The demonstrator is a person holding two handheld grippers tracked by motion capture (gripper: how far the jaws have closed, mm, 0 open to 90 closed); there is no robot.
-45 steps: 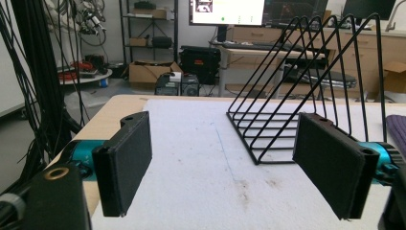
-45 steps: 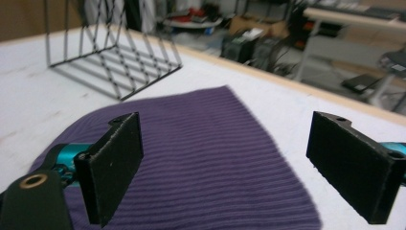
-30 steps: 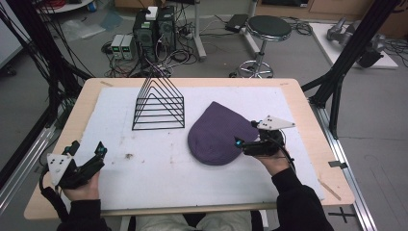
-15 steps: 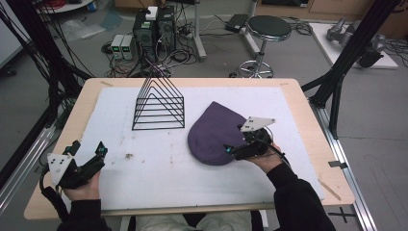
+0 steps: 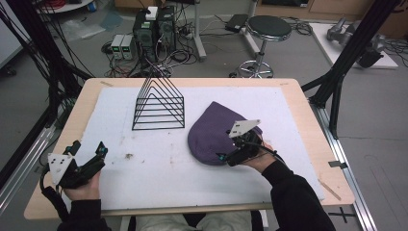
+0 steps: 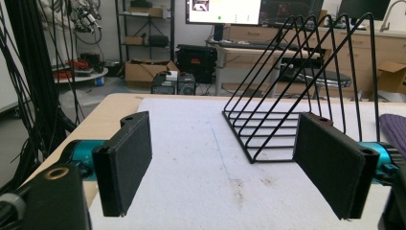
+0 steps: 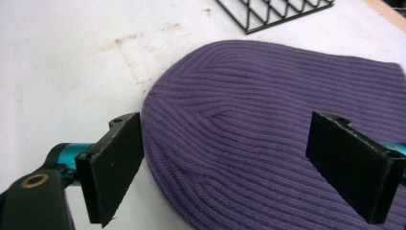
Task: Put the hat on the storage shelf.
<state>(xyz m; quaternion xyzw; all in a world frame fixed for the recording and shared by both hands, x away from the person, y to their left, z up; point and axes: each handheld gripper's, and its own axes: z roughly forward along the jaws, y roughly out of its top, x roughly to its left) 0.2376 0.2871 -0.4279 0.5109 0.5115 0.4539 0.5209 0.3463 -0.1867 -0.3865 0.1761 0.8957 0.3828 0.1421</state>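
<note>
Change since earlier: right gripper (image 5: 230, 155) has slid left from the hat's right edge onto its near right part; left gripper (image 5: 86, 153) and the hat have kept their places.

Right gripper: held in the person's right hand (image 5: 260, 159), right of centre on the table, pointing left over the purple knit hat (image 5: 211, 132). Its grey three-cornered plate sits on top.

Right jaws: spread wide. In the right gripper view (image 7: 225, 163) the two black pads stand well apart with the ribbed purple knit between and below them; nothing is clamped. Whether the pads touch the fabric, I cannot tell.

Hat: lies flat on the white mat (image 5: 159, 168), right of centre, rounded crown toward the near left, broad opening toward the far right. In the right gripper view (image 7: 268, 124) the crown's curved edge runs just beside the left pad.

Left gripper: at the near left corner of the table, held in the person's left hand (image 5: 84, 185), pointing toward the far right.

Left jaws: wide apart and empty; in the left gripper view (image 6: 230, 163) bare mat lies between the pads.

Wire rack: black triangular wire rack (image 5: 159, 106) stands upright on the mat, left of the hat and apart from it; in the left gripper view (image 6: 297, 96) it rises beyond the jaws.

Table: light wooden table (image 5: 308, 120) under the mat, with faint brown marks on the mat (image 5: 129, 155) near the left gripper.
</note>
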